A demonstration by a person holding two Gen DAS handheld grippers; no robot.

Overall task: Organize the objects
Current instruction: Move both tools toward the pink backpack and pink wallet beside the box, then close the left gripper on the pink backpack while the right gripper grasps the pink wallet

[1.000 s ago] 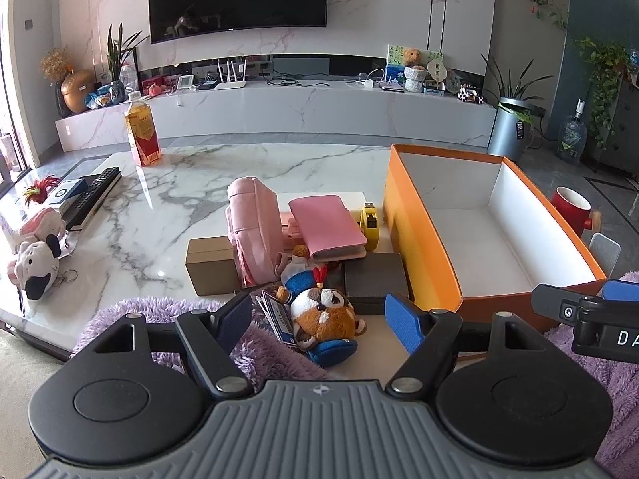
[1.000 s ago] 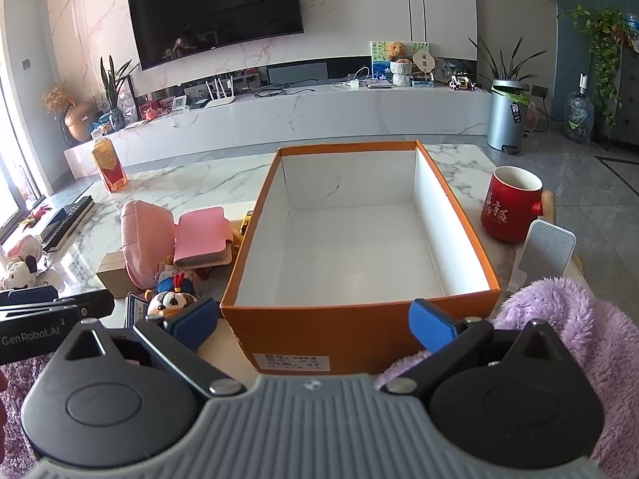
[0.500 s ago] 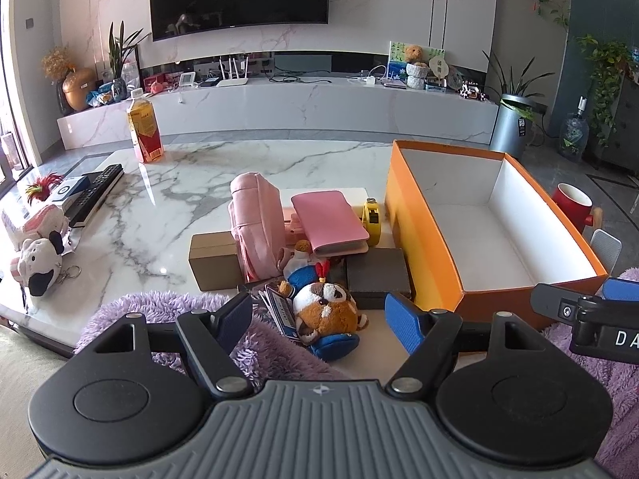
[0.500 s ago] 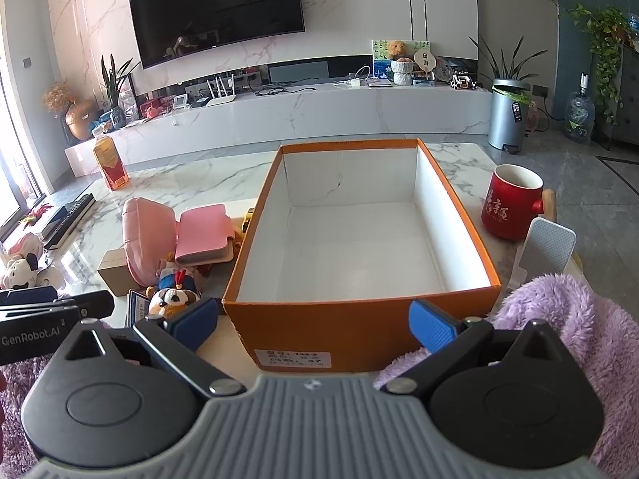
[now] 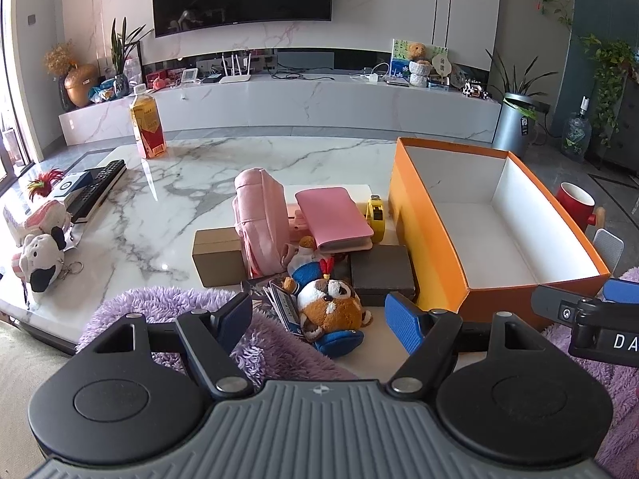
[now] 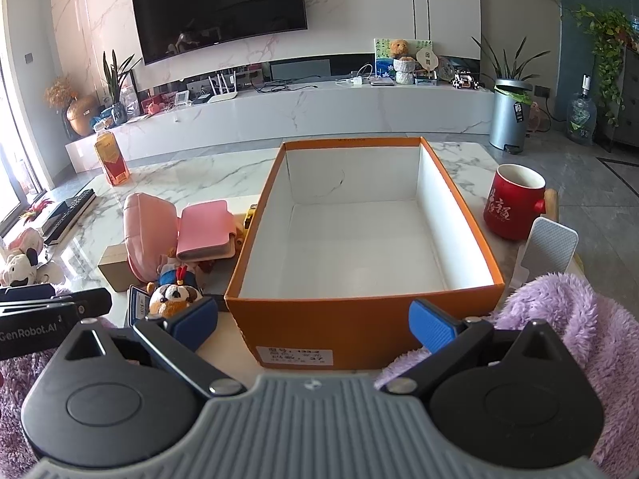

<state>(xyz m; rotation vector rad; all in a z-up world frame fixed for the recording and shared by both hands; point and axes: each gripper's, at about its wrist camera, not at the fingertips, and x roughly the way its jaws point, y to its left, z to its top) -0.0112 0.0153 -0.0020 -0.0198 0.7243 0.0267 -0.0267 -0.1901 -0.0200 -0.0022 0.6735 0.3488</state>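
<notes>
marble table [image 5: 191,183], orange box [image 6: 359,327], red mug [image 6: 511,207]

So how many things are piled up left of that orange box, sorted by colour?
Pink: 2, pouch, wallet
Brown: 2, carton, plush
Yellow: 1, tape
Dark grey: 1, box
Total: 6

one orange box [image 6: 359,331], two plush toys [image 5: 331,303], one mug [image 6: 513,205]

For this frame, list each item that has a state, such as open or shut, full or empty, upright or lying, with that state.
left gripper: open, holding nothing
right gripper: open, holding nothing
orange box: lidless, empty
red mug: upright
pink pouch: standing on edge
pink wallet: closed, lying flat
plush toy: lying on the table
bottle: upright
</notes>
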